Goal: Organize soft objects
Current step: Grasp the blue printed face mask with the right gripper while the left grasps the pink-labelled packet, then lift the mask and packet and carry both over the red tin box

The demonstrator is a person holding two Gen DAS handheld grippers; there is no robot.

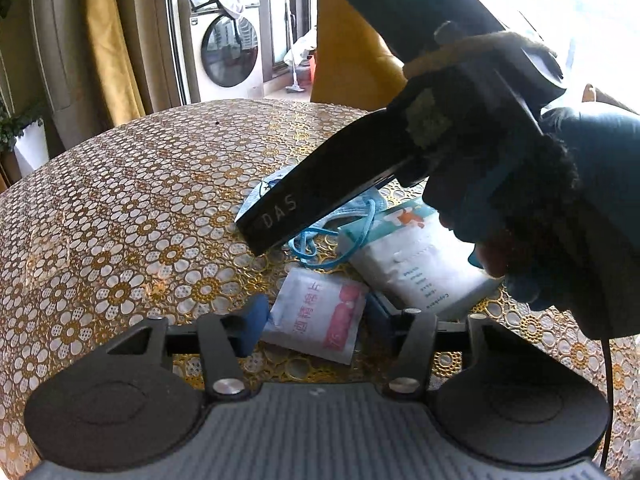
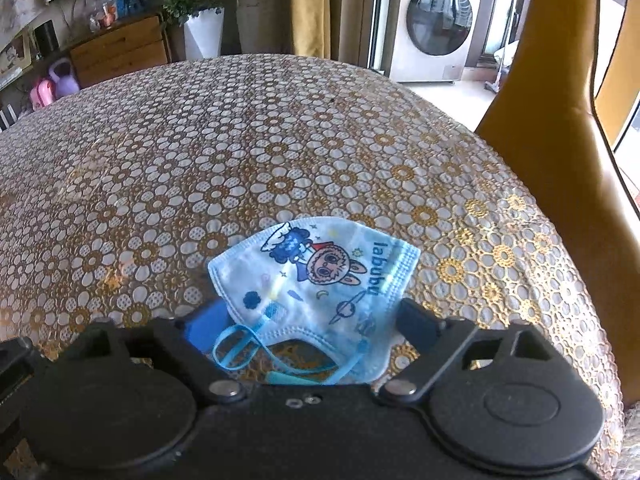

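Observation:
A light blue child's face mask [image 2: 320,280] with a cartoon print lies on the table between my right gripper's [image 2: 312,320] open fingers; in the left wrist view the mask [image 1: 352,216] is mostly hidden under the right gripper's black body [image 1: 320,196]. A small white and pink sachet [image 1: 320,312] lies flat between my left gripper's [image 1: 316,320] open blue fingers. A white tissue pack [image 1: 416,264] lies to its right, partly behind the gloved hand.
The round table [image 2: 240,152] has a gold and white floral cover. A yellow chair [image 2: 560,100] stands at its far right edge. A washing machine [image 1: 224,48], curtains, a white planter [image 2: 204,32] and a wooden dresser [image 2: 120,48] stand beyond.

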